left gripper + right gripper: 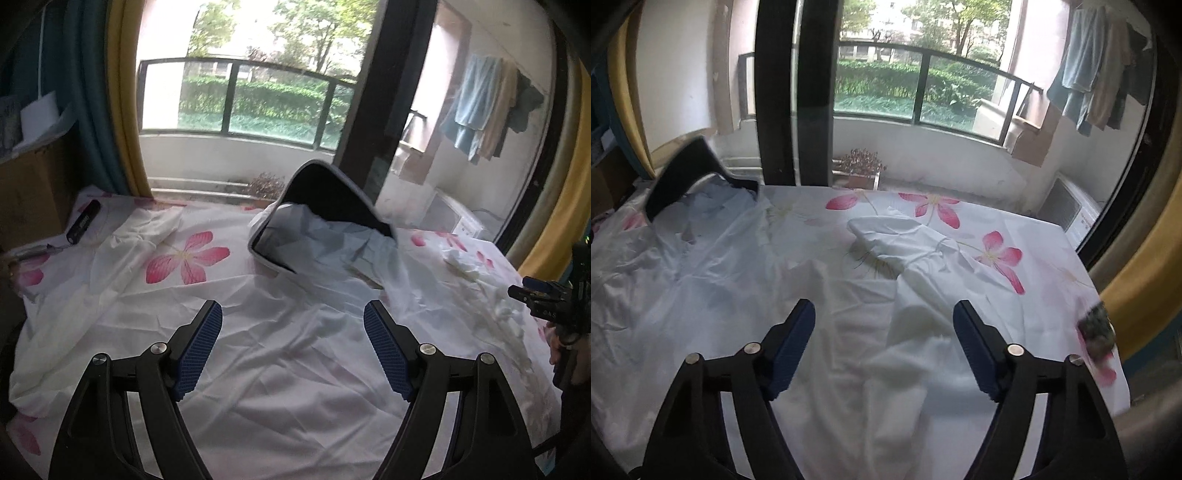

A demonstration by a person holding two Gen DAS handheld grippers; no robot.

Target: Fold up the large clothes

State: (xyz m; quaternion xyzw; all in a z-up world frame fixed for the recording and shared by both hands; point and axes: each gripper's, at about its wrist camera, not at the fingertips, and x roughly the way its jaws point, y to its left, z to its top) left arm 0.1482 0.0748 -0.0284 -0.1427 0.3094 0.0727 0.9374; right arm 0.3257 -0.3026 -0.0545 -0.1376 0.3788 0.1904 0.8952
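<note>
Bedroom, bed (177, 266) with a pink-flower sheet, balcony window behind. Left to right in the left wrist view: cardboard box (33, 184) at the bed's far-left corner with papers on top, contents otherwise hidden; a black tube-like item (83, 221) on the sheet beside it; the white garment (295, 350) spread crumpled across the bed; a dark grey-rimmed board or pad (332, 199) tilted up on the garment's pale blue top part.

Our left tongs (293, 343) stand wide and empty above the white cloth. Right tongs (884, 341) are also apart with nothing clamped; a sleeve (905, 314) runs between the jaws below them, pads not pressing on it. At far right, clothes hang on the balcony.

Risks as we judge them:
- White on a near-white sheet: a pinch could grab the bedsheet along with the garment.
- The tilted pad pins the collar end; pulling cloth may tip it or drag it.
- Wrinkles get locked into any fold if not flattened first.
- Sleeve bunched, may fold unevenly.
</note>
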